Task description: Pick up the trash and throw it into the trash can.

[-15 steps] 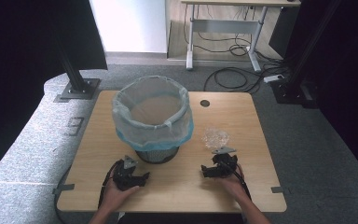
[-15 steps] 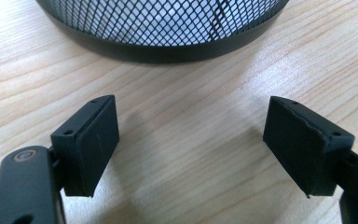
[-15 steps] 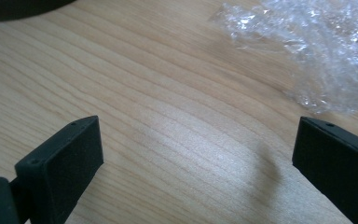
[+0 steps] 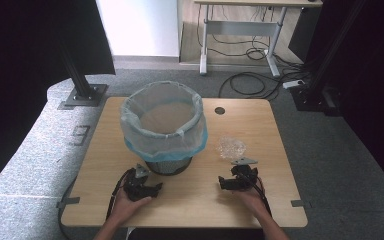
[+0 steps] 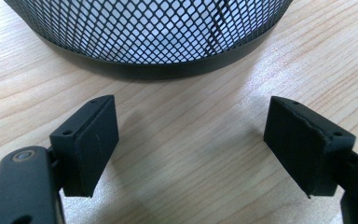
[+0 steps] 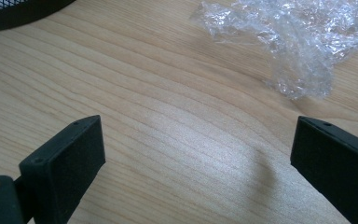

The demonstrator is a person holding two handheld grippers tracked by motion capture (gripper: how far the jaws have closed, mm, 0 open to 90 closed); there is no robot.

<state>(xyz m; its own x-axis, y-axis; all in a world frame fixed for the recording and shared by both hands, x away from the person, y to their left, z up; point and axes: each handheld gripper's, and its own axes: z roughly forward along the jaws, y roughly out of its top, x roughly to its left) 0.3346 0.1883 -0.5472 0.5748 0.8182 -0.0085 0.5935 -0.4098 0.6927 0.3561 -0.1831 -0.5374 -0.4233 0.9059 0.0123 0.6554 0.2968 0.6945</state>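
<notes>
A black mesh waste bin (image 4: 162, 127) lined with a pale blue bag stands mid-table; its mesh base (image 5: 154, 37) rises just beyond my left gripper's jaws. A crumpled wad of clear plastic film (image 4: 231, 147) lies to the bin's right and shows at the upper right of the right gripper view (image 6: 298, 42). My left gripper (image 4: 141, 186) rests low on the wood in front of the bin, open (image 5: 191, 149), nothing between its pads. My right gripper (image 4: 237, 177) sits just short of the film, open (image 6: 196, 163) and empty.
The wooden table (image 4: 275, 135) has a round cable hole (image 4: 220, 110) behind the bin. Grey floor surrounds it, with black stand bases (image 4: 82, 95) at the left and right. A desk and loose cables (image 4: 250, 85) lie beyond.
</notes>
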